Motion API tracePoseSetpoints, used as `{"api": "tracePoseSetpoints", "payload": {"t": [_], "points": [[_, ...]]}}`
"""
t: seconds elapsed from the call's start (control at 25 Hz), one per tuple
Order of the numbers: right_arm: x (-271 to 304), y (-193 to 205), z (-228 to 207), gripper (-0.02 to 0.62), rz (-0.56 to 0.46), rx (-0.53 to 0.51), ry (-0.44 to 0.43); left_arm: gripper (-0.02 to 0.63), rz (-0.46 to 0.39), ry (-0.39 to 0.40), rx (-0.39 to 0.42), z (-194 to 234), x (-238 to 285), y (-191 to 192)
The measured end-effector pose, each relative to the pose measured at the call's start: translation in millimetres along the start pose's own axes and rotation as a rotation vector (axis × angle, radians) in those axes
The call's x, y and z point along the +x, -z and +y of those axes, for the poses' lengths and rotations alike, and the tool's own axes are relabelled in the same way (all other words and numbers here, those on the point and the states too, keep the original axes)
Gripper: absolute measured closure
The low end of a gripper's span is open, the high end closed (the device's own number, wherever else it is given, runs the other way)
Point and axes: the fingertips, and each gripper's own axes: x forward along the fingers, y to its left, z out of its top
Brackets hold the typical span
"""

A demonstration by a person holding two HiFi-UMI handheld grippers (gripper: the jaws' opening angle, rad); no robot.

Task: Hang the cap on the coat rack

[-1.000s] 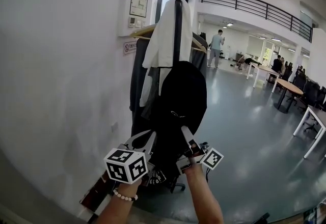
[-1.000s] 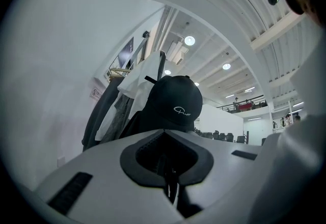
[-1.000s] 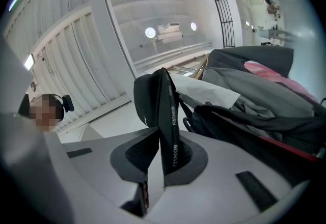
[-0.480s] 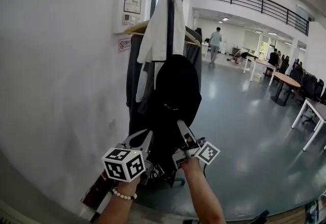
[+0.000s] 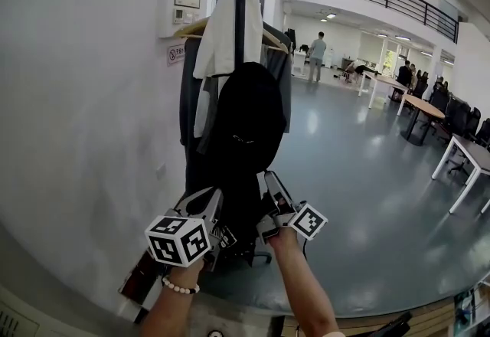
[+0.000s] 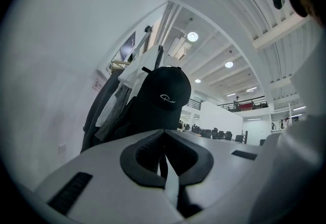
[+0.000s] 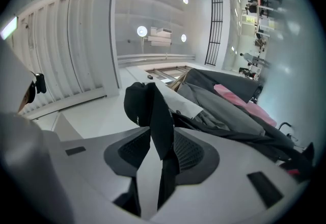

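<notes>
A black cap [image 5: 246, 121] with a small white logo hangs against the dark pole of the coat rack [image 5: 240, 14], over the clothes there. My left gripper [image 5: 213, 201] reaches up to the cap's lower edge from the left. In the left gripper view the cap [image 6: 165, 96] rises just beyond the left gripper [image 6: 164, 134], whose pads meet on a thin dark strip of it. My right gripper [image 5: 269, 182] points up at the cap's lower right. Its jaws have just been opening, and a fold of the cap [image 7: 153, 116] still lies loose between the right gripper's [image 7: 162, 141] spread pads.
A white shirt [image 5: 218, 37] and grey coats [image 5: 190, 98] hang on the same rack, close to the white wall [image 5: 84, 121] at the left. Red-brown items [image 5: 142, 278] lie at the rack's foot. Tables [image 5: 463, 155] and chairs stand far right across the grey floor; a person [image 5: 315, 56] walks in the distance.
Both grippers have sunk a little below the cap, and the right one has tipped and eased off the cap's front. The cap stays hanging on the rack.
</notes>
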Motion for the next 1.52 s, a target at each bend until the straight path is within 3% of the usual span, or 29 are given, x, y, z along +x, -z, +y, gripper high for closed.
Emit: {"api": "tracePoseSetpoints", "payload": {"t": [0.24,0.44,0.52,0.6,0.64,0.92,1.12,1.32,1.52], "points": [[-30,5,8,0.469,0.016,0.016,0.012,0.603,0.027,-0.01,-0.028,-13,-9,26],[-71,30,27,0.469,0.099,0.0,0.064,0.603,0.033,-0.043,-0.032,-25,-34,51],[-88,43,36,0.471,0.159,-0.058,0.088,0.603,0.039,-0.068,-0.03,-28,-49,64],[-103,53,45,0.574,0.217,-0.129,0.11,0.603,0.047,-0.102,-0.029,-30,-64,76],[-111,56,49,0.592,0.239,-0.158,0.121,0.603,0.051,-0.116,-0.028,-30,-71,82],[-160,80,85,0.592,0.368,-0.342,0.242,0.603,0.092,-0.178,0.032,-43,-108,111],[-195,82,112,0.592,0.375,-0.45,0.324,0.603,0.121,-0.145,0.048,-51,-122,128],[-229,95,137,0.592,0.374,-0.465,0.421,0.603,0.185,-0.101,0.0,-56,-155,151],[-241,114,156,0.592,0.383,-0.495,0.465,0.603,0.204,-0.061,-0.011,-57,-181,162]]}}
